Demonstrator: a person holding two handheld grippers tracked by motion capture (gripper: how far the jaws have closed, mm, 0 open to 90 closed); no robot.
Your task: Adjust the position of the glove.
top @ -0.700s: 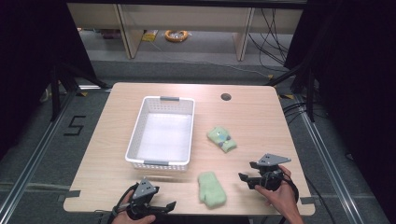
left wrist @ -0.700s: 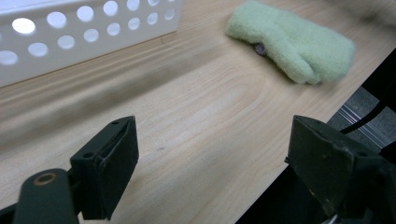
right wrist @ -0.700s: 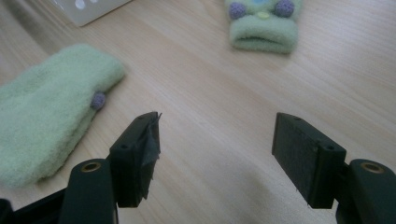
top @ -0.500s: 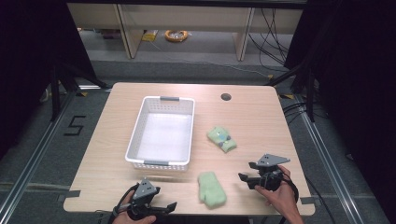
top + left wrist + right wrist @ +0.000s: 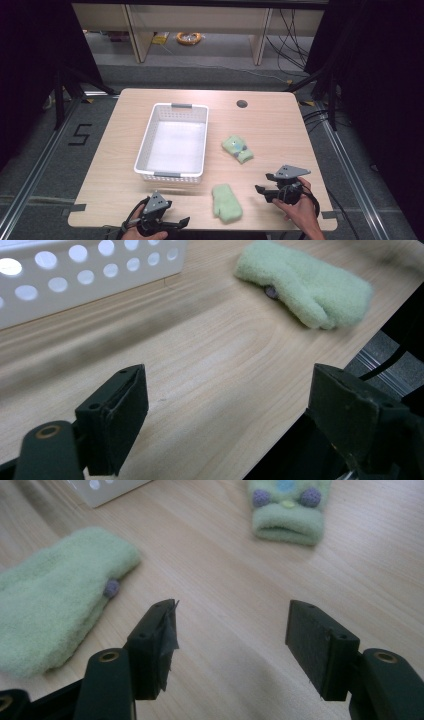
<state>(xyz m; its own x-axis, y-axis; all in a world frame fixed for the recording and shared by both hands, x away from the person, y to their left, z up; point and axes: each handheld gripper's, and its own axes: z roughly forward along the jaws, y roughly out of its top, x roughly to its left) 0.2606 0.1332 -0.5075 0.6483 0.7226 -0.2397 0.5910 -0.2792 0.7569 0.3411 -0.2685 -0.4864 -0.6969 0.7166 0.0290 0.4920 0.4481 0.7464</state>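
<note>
A light green mitten (image 5: 226, 201) lies flat near the table's front edge, between my two grippers. A second green mitten (image 5: 237, 148) with purple dots lies farther back, right of the white basket (image 5: 172, 142). My left gripper (image 5: 180, 221) rests at the front edge, left of the near mitten, jaws wide apart and empty. In the left gripper view the gripper (image 5: 230, 415) points over bare wood toward the near mitten (image 5: 305, 285). My right gripper (image 5: 264, 183) is open and empty, right of the near mitten. In its own view it (image 5: 235, 645) has that mitten (image 5: 55, 595) at left and the dotted mitten (image 5: 287, 507) ahead.
The perforated basket (image 5: 90, 270) stands empty at the table's middle left. A dark round hole (image 5: 242, 104) sits near the far edge of the wooden table (image 5: 280, 130). Beyond the table are floor rails, shelving legs and cables.
</note>
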